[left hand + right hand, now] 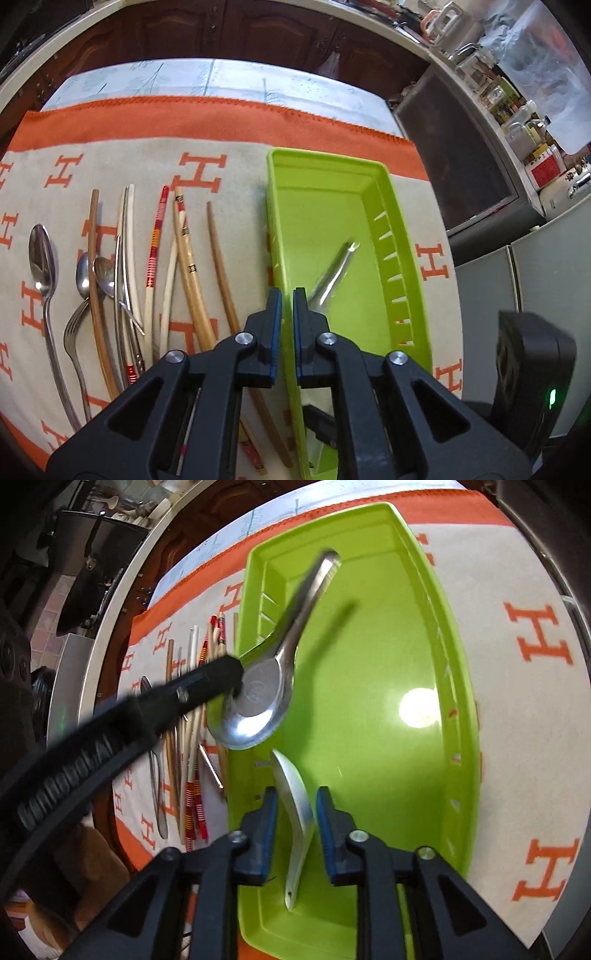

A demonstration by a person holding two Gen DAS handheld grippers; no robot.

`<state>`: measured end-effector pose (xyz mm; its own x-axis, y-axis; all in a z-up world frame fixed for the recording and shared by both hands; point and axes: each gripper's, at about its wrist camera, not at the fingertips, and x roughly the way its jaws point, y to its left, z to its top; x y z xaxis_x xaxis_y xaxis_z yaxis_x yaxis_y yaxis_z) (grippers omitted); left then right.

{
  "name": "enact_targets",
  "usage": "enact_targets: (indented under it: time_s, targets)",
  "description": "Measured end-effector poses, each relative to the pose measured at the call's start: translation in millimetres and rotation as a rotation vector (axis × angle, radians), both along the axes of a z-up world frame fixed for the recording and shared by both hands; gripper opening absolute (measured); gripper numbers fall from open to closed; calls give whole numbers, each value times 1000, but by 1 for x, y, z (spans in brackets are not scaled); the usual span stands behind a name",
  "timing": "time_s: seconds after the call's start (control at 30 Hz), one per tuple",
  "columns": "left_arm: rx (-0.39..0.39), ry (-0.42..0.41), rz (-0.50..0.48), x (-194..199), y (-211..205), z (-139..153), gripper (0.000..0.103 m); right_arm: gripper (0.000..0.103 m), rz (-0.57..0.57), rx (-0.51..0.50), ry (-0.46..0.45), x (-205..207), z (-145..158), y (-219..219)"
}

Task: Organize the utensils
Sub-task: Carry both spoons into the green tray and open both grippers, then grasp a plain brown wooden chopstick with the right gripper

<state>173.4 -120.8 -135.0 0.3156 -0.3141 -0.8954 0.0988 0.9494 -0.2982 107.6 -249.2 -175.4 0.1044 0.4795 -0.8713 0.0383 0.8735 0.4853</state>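
Note:
A lime green tray [391, 192] [461, 701] lies on the H-patterned cloth. My left gripper [287, 299] [236, 675] is shut; in the right wrist view its tip meets the bowl rim of a metal soup spoon [258, 698] [334, 271], which hangs tilted and blurred over the tray. My right gripper [297, 805] is low over the tray's near end. Its jaws are open, and between them a pale soup spoon [295, 834] lies on the tray floor with its handle toward the camera. Left of the tray lie several chopsticks [184, 251], spoons [42, 254] and a fork [74, 328].
The cloth [236, 177] has an orange border and covers a table that ends just past the tray's far end. Dark wooden cabinets [221, 29] stand beyond. A counter with jars [517, 122] runs along the right, and a black device [532, 369] sits at the near right.

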Motion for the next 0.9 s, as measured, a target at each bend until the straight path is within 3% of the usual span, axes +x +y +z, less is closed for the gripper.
enact_targets:
  time_s: [0.1,0.37,0.57,0.67,0.73,0.8,0.9]
  targets:
    - [-30,26,21,3,9,-3,11,26,10,-21,-8,-8,1,9]
    - [-49,9,30,-5,33,9,11,26,7,-66,-5,-24,4,24]
    - [17,-14,30,-14,58,25,12,26,15,-70,-3,-25,4,39]
    - [47,-4,32,-20,76,29,26,27,1,-88,2,-28,4,37]
    - [76,-13,43,-27,91,32,43,34,-21,-113,-2,-28,7,37]
    - [104,-32,55,-35,104,36,46,39,-46,-151,-22,-28,11,35]
    - [174,-57,73,-49,124,40,46,40,-81,-192,-58,-30,23,32]
